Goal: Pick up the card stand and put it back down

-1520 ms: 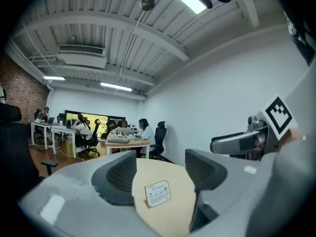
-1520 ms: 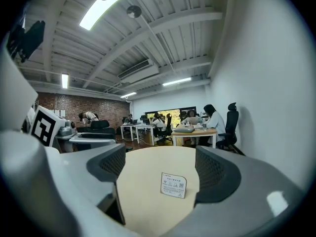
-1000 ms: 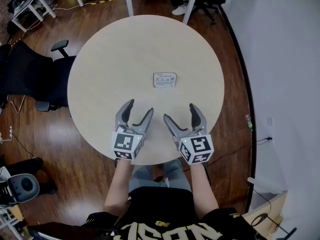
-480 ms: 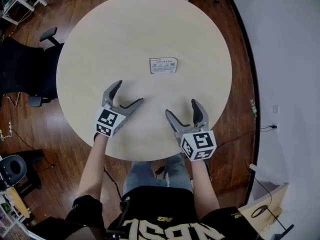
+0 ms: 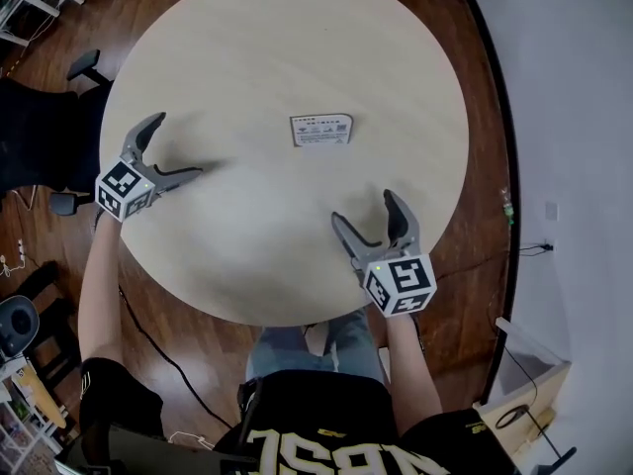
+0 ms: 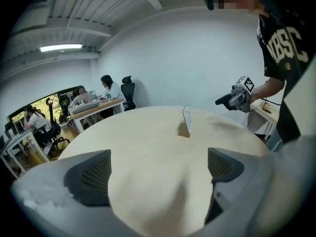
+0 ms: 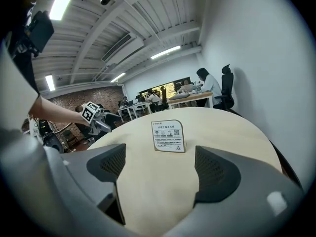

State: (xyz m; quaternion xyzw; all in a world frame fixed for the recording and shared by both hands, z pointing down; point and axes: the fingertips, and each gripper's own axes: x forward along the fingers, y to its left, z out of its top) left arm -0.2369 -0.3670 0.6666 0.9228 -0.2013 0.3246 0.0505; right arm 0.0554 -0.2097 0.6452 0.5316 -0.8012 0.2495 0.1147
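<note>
A small card stand point(image 5: 320, 130) with a printed white card stands upright near the middle of the round wooden table point(image 5: 247, 255). My left gripper point(image 5: 178, 146) hovers over the table's left edge, far left of the stand. Its jaws have just been opening and now spread wide with nothing between them. In the left gripper view point(image 6: 158, 169) the card stand point(image 6: 187, 120) shows edge-on, well ahead. My right gripper point(image 5: 363, 207) is open near the front right, apart from the stand. The right gripper view point(image 7: 160, 167) faces the card stand point(image 7: 168, 136) from the front.
A black office chair point(image 5: 40, 137) stands off the table's left side. A white wall point(image 5: 574, 117) runs along the right. People sit at desks point(image 6: 94, 107) far behind the table. Wooden floor surrounds the table.
My left gripper has swung left across the table to its left edge and its jaws have spread wider. The right gripper has shifted slightly toward the near edge. The card stand has not moved.
</note>
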